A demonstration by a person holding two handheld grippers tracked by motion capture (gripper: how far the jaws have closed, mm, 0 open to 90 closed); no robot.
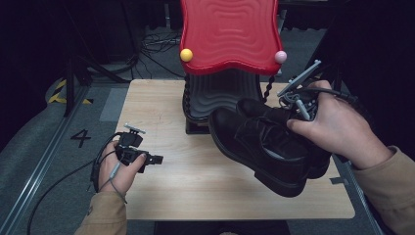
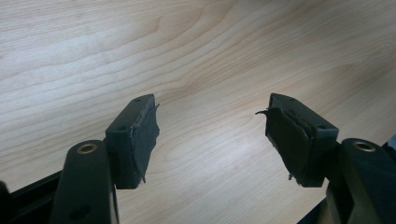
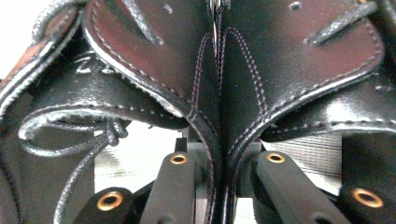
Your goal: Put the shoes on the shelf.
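While the right gripper [image 1: 297, 105] is clamping the inner collars of two black shoes [image 1: 266, 142] together, its jaws are standing close on either side of the pressed leather, as the right gripper view is showing: the two stitched collar edges [image 3: 218, 140] are meeting in a seam that is running straight down between the jaws. A black lace [image 3: 70, 144] is looping at the left of that view. From the high view, the person's right hand [image 1: 337, 129] is wrapping round the gripper body and the pair is hanging tilted in the air above the right half of the wooden table [image 1: 195, 186], toes pointing toward the near edge and left, soles clear of the wood. Just behind the shoes, a black ribbed stand [image 1: 220, 95] is sitting at the far middle of the table, with a red wavy board [image 1: 230, 32] rising over it, bearing a yellow ball [image 1: 186, 55] at one corner and a pink ball [image 1: 280, 57] at the other.

Well apart, at the table's near left edge, the left gripper [image 1: 155, 159] is lying level in the left hand [image 1: 115, 169]. Its jaws are standing wide with nothing between the pads [image 2: 140, 140], and bare wood is showing past them in the left gripper view.
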